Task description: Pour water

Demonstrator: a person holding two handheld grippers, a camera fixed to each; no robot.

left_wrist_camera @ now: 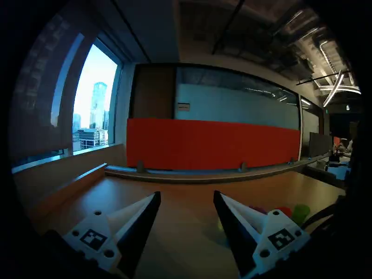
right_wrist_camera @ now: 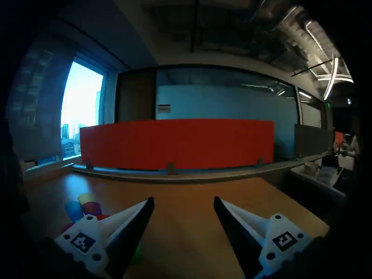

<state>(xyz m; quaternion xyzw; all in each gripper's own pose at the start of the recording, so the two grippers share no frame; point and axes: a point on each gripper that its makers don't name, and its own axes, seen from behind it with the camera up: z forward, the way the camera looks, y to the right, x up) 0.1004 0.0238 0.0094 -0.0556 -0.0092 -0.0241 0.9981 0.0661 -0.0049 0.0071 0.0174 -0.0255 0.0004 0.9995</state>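
My left gripper [left_wrist_camera: 187, 197] stands open above the wooden desk [left_wrist_camera: 186, 232], nothing between its fingers. Beyond its right finger sit small coloured cups, a green one [left_wrist_camera: 301, 213] and a red one [left_wrist_camera: 284, 211], partly hidden by the finger. My right gripper [right_wrist_camera: 183, 202] is also open and holds nothing. To the left of its left finger stand several coloured cups: a blue one [right_wrist_camera: 73, 210], a yellow one [right_wrist_camera: 86, 198] and a red one [right_wrist_camera: 93, 208]. The finger covers part of the group.
An orange partition [left_wrist_camera: 209, 144] runs along the desk's far edge, with a glass wall behind it. A bright window [left_wrist_camera: 93, 111] is at the left. Another desk with clutter [right_wrist_camera: 325, 174] lies at the right. Dark cables [left_wrist_camera: 325, 216] cross the left gripper view's right edge.
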